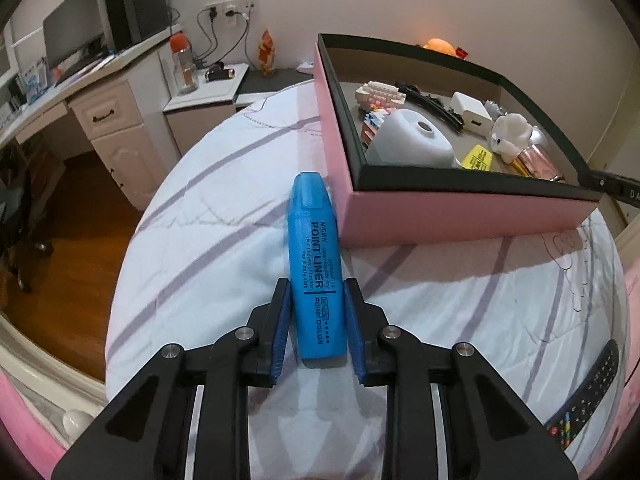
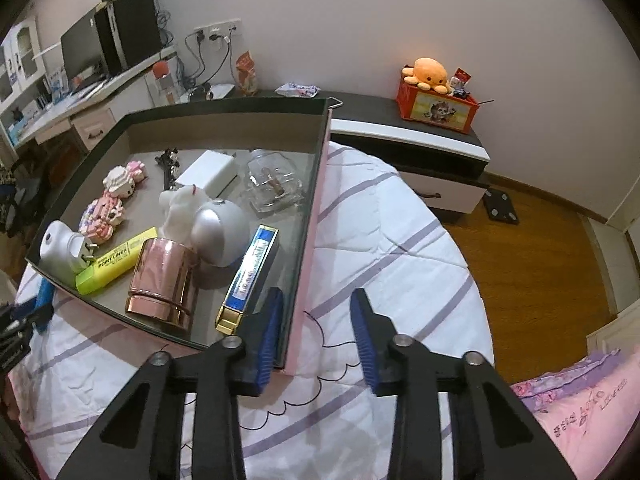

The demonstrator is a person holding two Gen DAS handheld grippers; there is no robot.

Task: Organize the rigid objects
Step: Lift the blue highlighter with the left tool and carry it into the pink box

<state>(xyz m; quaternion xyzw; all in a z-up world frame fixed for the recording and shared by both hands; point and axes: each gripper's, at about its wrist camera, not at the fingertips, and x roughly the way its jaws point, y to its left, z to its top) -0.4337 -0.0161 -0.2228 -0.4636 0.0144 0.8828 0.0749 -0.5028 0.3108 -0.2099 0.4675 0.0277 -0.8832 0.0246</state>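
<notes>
Most of the sorting looks done: the pink box (image 2: 310, 216) on the bed (image 1: 208, 216) already holds a yellow highlighter (image 2: 116, 260), a rose-gold cup (image 2: 164, 284), a silver dome-shaped item (image 2: 220, 228), a blue and gold case (image 2: 248, 276), a white charger (image 2: 208, 172), a glass dish (image 2: 276, 188), pink block figures (image 2: 116, 196) and a white plug-in device (image 2: 62, 250).

Your left claw (image 1: 316, 316) is clamped on the blue highlighter (image 1: 314, 256), both pads pressing its lower barrel. The pen points away from you, just beside the near corner of the box, over the striped bedcover. Whether it is lifted clear of the cover is hard to tell.

Your right claw (image 2: 316, 320) holds nothing. Its fingers stand apart, straddling the box's right-hand wall near its front corner without visibly pinching it, so it may be about to steady the box.

What is left, as far as shows: carry the blue highlighter over the rim and set it inside, perhaps by the yellow one. A black remote control (image 1: 584, 392) also lies on the bed to the right and may be next.
</notes>
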